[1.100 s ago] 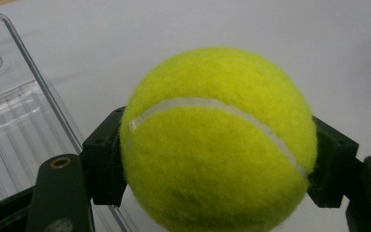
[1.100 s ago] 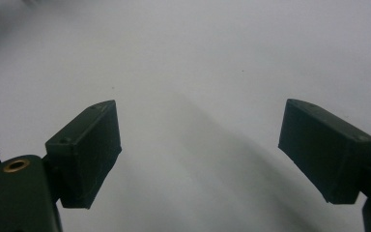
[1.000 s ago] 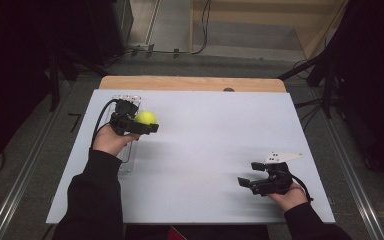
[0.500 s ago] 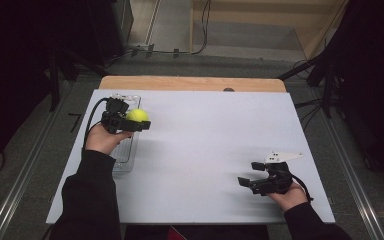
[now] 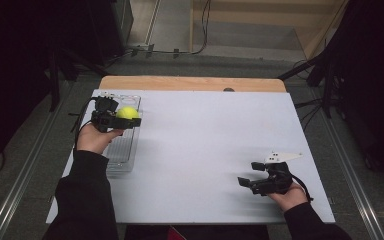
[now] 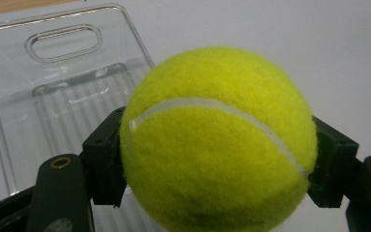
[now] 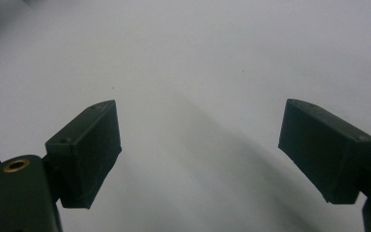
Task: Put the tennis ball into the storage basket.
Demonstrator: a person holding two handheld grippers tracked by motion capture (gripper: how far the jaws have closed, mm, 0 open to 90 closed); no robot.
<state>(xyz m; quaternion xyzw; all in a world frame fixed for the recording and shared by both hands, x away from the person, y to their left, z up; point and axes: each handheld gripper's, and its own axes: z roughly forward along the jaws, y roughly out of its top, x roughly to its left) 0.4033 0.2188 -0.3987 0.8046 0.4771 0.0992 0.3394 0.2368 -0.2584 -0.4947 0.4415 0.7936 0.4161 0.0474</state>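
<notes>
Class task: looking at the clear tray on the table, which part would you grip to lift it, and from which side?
Grip the clear tray by the slot handle at its far end, coming from above, judging by the flat rim there. The left gripper is shut on the tennis ball.

Lab: white table, floor cables

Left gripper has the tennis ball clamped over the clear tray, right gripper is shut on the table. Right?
Not quite. The right gripper is open: the right gripper view shows its jaws wide apart with nothing between them. The rest holds: the left gripper clamps the tennis ball over the clear tray.
</notes>
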